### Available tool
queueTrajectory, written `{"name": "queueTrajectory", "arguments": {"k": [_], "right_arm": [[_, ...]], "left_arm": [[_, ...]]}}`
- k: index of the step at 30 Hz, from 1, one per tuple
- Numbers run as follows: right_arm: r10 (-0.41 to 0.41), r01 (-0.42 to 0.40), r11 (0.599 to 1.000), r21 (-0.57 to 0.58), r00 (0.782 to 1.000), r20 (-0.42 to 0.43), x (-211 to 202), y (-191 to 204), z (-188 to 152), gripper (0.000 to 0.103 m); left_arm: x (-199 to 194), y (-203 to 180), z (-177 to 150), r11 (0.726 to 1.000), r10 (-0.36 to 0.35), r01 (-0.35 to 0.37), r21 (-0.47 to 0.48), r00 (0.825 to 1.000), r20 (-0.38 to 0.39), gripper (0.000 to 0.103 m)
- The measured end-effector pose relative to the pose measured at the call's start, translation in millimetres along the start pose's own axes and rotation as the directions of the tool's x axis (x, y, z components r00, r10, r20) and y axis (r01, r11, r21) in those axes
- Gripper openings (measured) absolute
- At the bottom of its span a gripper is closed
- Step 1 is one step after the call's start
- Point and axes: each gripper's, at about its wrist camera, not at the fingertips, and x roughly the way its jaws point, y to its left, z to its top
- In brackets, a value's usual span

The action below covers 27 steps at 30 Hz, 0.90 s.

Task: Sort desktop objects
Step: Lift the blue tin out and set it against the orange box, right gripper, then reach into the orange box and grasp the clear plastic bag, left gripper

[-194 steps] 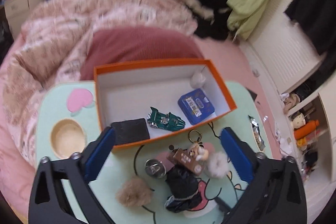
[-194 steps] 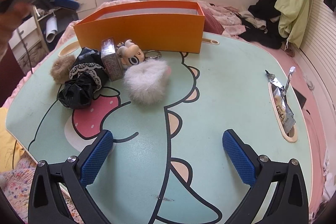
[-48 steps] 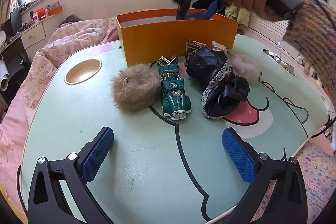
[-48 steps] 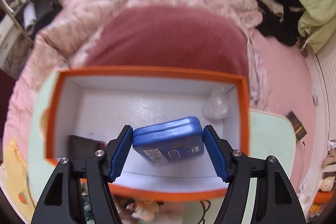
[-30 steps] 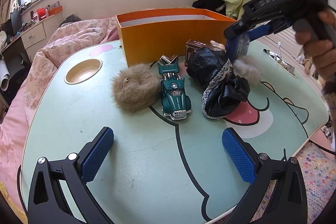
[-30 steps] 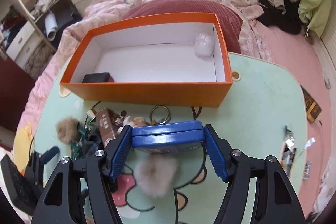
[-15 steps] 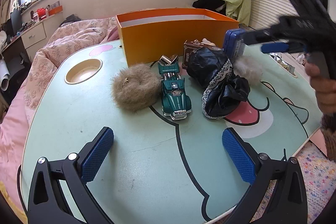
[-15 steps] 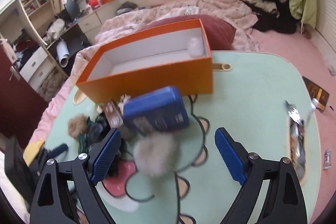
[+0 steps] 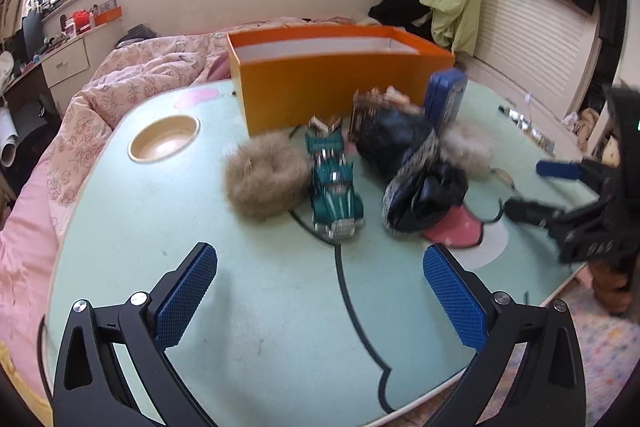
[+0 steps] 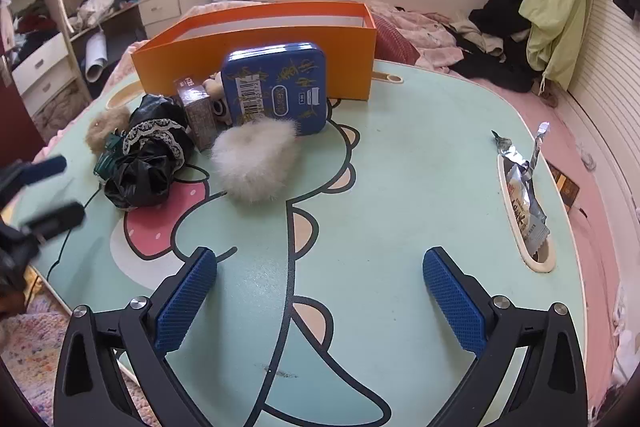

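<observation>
Holding both tools above the mint-green cartoon table (image 10: 400, 155), you have your right gripper (image 10: 320, 307) spread wide with nothing between its blue pads, and your left gripper (image 9: 320, 301) just as wide and just as bare. The blue tin (image 10: 276, 87) stands tilted on edge, propped against the front wall of the orange box (image 10: 256, 43), its lower edge touching the white fur pompom (image 10: 252, 163). Just left of the tin in the right wrist view sit a small brown carton (image 10: 198, 111) and a little figure keychain (image 10: 216, 95), then the black lace-trimmed cloth (image 10: 148, 163) and a tan fur ball (image 10: 106, 129). From your left wrist view, the green toy car (image 9: 334, 187) lies between the tan fur ball (image 9: 262, 183) and the black cloth (image 9: 416, 187), all touching or nearly so. A foil wrapper (image 10: 524, 199) rests in the slot near the table's right edge.
</observation>
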Motion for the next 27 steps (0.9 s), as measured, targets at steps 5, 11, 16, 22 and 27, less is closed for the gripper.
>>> {"name": "queueTrajectory", "arguments": {"k": [5, 11, 16, 22, 27], "right_arm": [[0.003, -0.003, 1.0, 0.001, 1.0, 0.01, 2, 1, -3, 0.103], [0.008, -0.008, 1.0, 0.001, 1.0, 0.022, -3, 3, 1, 0.103], [0.013, -0.014, 1.0, 0.001, 0.999, 0.03, -6, 3, 0, 0.103], [0.02, -0.02, 1.0, 0.001, 0.999, 0.038, -7, 1, 0, 0.103], [0.022, -0.022, 1.0, 0.002, 0.999, 0.04, -7, 0, -1, 0.103]], "left_arm": [[-21, -11, 68, 1.0, 0.003, -0.003, 0.012, 0.999, 0.043, 0.103], [29, -32, 168, 0.992, -0.122, 0.124, 0.012, 0.988, -0.095, 0.093], [115, -46, 216, 0.987, -0.157, 0.145, -0.063, 0.944, -0.29, 0.049], [180, -64, 247, 0.981, -0.178, 0.138, -0.137, 0.925, -0.336, 0.046], [216, -75, 248, 0.988, -0.119, 0.069, -0.136, 0.903, -0.412, 0.046]]}}
